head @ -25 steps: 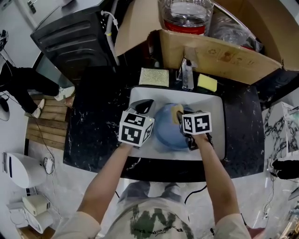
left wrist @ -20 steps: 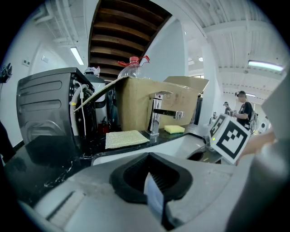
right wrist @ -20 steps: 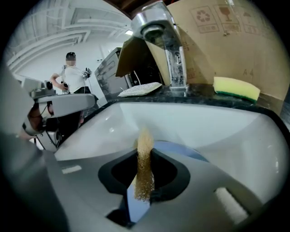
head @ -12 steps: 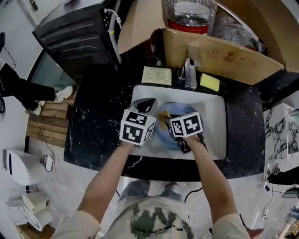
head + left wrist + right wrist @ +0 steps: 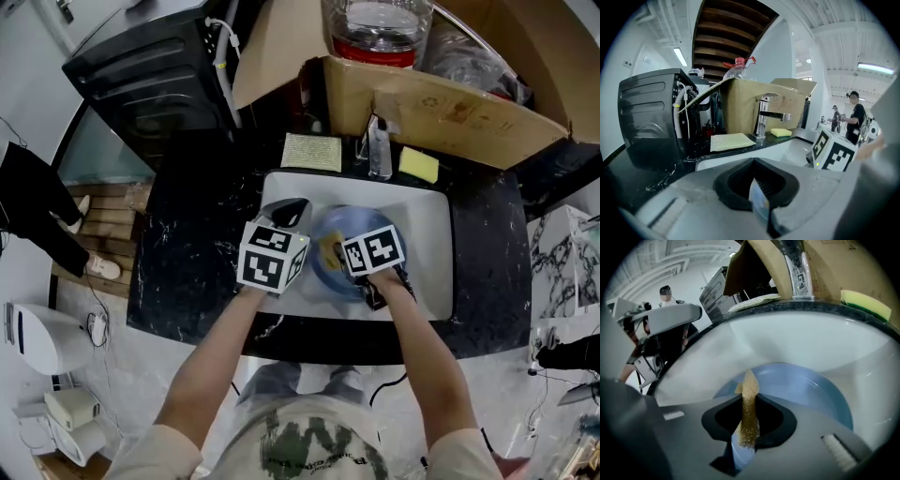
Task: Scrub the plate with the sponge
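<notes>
**While the left gripper [image 5: 286,216] pins the plate [image 5: 361,246], the right one's got the sponge [image 5: 327,248] on it**

Since both gripper views look straight at the jaws, this part's easy. In the left gripper view the left gripper [image 5: 759,201] has its jaws pinched down on a thin bluish edge, which is the rim of the plate [image 5: 758,206]. In the right gripper view the right gripper [image 5: 747,427] has its jaws squeezed on a tan, grainy sponge [image 5: 749,404], squashed flat, with its end poking out past the jaws.

The blue plate [image 5: 801,390] is down in the white sink [image 5: 787,333]. From the head view, the right gripper [image 5: 337,249] has the sponge over the left part of the plate, and the left gripper comes in at the plate's left edge. I honestly can't tell if the sponge is pressed on the surface or just above it.

Other stuff around: the faucet [image 5: 378,150] at the back edge of the sink [image 5: 427,234], a yellow sponge [image 5: 418,165] just to its right, and a pale green cloth [image 5: 311,153] to its left, all on the black counter [image 5: 197,234]. A cardboard box [image 5: 441,112] stands right behind the faucet.
</notes>
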A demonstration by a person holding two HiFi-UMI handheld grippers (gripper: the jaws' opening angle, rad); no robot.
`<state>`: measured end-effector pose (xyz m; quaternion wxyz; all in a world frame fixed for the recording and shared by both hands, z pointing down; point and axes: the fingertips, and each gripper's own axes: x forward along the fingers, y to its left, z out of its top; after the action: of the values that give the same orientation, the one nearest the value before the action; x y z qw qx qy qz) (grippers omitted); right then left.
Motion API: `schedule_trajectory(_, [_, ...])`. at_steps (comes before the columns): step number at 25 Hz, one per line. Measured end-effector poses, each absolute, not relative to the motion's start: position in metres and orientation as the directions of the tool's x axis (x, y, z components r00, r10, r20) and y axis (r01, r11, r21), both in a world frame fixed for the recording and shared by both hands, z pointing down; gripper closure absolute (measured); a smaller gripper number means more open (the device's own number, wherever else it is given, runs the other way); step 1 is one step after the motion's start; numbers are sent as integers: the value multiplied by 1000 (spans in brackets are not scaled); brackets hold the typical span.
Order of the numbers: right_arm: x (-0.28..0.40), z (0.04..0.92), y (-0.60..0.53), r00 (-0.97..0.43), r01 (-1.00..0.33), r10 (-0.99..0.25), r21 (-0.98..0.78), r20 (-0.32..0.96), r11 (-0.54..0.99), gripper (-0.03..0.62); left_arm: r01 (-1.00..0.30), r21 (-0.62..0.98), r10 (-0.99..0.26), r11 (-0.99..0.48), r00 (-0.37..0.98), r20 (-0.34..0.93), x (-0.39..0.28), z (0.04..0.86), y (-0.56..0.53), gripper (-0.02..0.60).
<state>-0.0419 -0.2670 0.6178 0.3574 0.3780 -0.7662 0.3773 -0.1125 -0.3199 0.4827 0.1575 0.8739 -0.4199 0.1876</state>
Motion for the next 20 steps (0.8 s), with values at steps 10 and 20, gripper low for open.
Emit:
schedule_trajectory(10, [9,621,-263,-377,-890,-300,-253,876,379,523,-791,122,-669,-600,579,466,-109,486,-322,581])
schedule_trajectory(20, [66,619,-259,-271,-924,-307,-157,912,349,523,-791,118,-668,-601,578,470,-108,485,-323,581])
